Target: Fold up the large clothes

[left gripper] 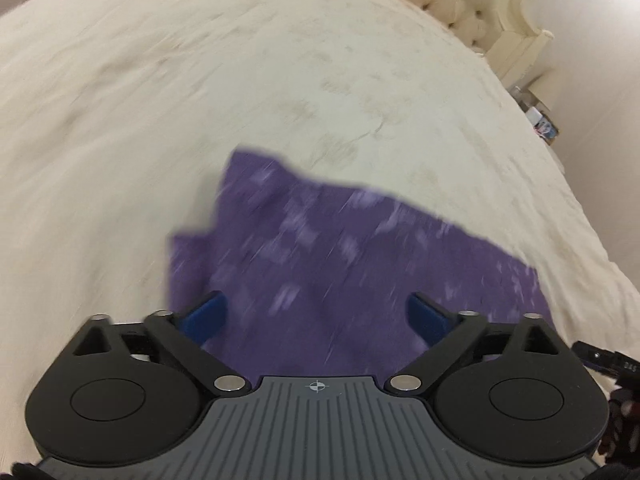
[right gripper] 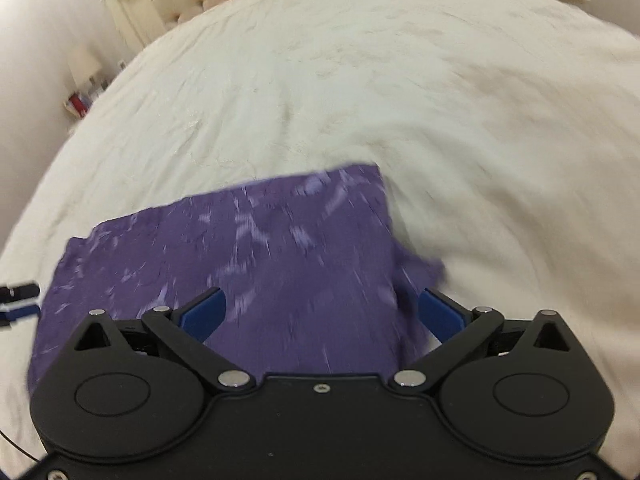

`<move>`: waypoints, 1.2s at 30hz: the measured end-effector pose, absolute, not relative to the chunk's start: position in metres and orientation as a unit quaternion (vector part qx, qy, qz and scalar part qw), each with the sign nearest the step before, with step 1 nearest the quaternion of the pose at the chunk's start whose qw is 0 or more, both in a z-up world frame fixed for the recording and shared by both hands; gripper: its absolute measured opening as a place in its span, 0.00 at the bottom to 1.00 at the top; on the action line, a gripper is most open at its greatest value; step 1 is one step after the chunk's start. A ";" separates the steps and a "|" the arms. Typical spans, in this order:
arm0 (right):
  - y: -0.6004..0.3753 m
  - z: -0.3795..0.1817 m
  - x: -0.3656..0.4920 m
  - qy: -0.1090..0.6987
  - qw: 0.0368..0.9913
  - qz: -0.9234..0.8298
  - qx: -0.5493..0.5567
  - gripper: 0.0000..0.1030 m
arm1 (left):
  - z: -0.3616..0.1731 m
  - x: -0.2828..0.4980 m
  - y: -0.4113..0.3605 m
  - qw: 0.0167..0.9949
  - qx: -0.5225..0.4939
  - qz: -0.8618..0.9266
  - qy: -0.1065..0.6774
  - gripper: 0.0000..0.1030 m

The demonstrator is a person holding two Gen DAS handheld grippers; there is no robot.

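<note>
Left wrist view: purple garment [left gripper: 320,248] (folded) lies under the open tool [left gripper: 316,316].

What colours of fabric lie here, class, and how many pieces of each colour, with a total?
Purple patterned garment: 1
Cream quilted bedspread: 1
Total: 2 pieces of fabric

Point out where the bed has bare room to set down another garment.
Free: the wide cream bedspread between the purple garment and the tufted headboard, plus the strips on either side of it. Crowded: the near edge, where the garment lies under both open grippers.
</note>
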State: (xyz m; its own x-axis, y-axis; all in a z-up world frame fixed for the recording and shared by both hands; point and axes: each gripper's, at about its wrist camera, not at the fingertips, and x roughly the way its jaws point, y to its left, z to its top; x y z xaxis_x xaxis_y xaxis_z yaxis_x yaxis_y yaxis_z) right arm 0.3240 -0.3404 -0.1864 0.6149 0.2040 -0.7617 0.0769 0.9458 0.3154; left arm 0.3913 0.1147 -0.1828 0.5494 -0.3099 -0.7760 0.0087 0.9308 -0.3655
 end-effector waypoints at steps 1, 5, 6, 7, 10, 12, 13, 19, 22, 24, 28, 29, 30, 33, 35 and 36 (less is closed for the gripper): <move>-0.344 -0.188 0.313 0.441 0.881 0.035 0.166 1.00 | -0.185 0.381 0.121 0.862 -0.166 -0.088 0.471 1.00; -0.355 -0.202 0.289 0.469 0.863 0.038 0.185 1.00 | -0.192 0.348 0.140 0.852 -0.177 -0.073 0.487 1.00; -0.356 -0.206 0.284 0.477 0.857 0.039 0.192 1.00 | -0.195 0.343 0.143 0.849 -0.180 -0.069 0.492 1.00; -0.358 -0.210 0.278 0.481 0.853 0.038 0.198 1.00 | -0.197 0.338 0.146 0.846 -0.185 -0.066 0.495 1.00; -0.362 -0.224 0.269 0.492 0.842 0.036 0.219 1.00 | -0.207 0.329 0.150 0.836 -0.200 -0.060 0.507 1.00; -0.365 -0.231 0.267 0.501 0.832 0.034 0.235 1.00 | -0.217 0.331 0.149 0.827 -0.208 -0.063 0.519 1.00; -0.366 -0.236 0.267 0.506 0.827 0.034 0.243 1.00 | -0.223 0.334 0.148 0.821 -0.210 -0.064 0.527 1.00; -0.366 -0.254 0.287 0.510 0.810 0.057 0.283 1.00 | -0.241 0.362 0.134 0.814 -0.211 -0.084 0.534 1.00; -0.362 -0.257 0.301 0.511 0.807 0.072 0.286 1.00 | -0.245 0.382 0.130 0.816 -0.200 -0.094 0.534 1.00; -0.360 -0.258 0.310 0.510 0.807 0.081 0.287 1.00 | -0.247 0.390 0.128 0.816 -0.200 -0.102 0.533 1.00; -0.357 -0.260 0.321 0.506 0.805 0.087 0.297 1.00 | -0.248 0.399 0.127 0.810 -0.212 -0.098 0.538 0.99; -0.356 -0.260 0.321 0.507 0.803 0.086 0.300 1.00 | -0.248 0.398 0.127 0.808 -0.218 -0.090 0.540 0.98; -0.356 -0.260 0.321 0.510 0.801 0.085 0.302 0.99 | -0.246 0.398 0.126 0.807 -0.217 -0.083 0.544 0.95; -0.352 -0.252 0.320 0.518 0.802 0.087 0.286 0.64 | -0.239 0.398 0.121 0.802 -0.210 -0.107 0.548 0.49; -0.347 -0.243 0.318 0.520 0.803 0.099 0.275 0.47 | -0.232 0.396 0.120 0.803 -0.201 -0.104 0.551 0.36; -0.345 -0.238 0.317 0.521 0.805 0.096 0.266 0.40 | -0.228 0.395 0.120 0.804 -0.198 -0.109 0.550 0.31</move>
State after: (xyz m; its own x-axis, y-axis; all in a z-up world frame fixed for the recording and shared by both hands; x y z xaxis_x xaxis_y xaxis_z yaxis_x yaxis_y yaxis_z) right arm 0.3175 -0.3449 -0.2377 0.4381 0.4324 -0.7881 0.1225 0.8398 0.5289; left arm 0.3950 0.1199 -0.2279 0.3716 -0.3931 -0.8410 -0.0419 0.8979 -0.4382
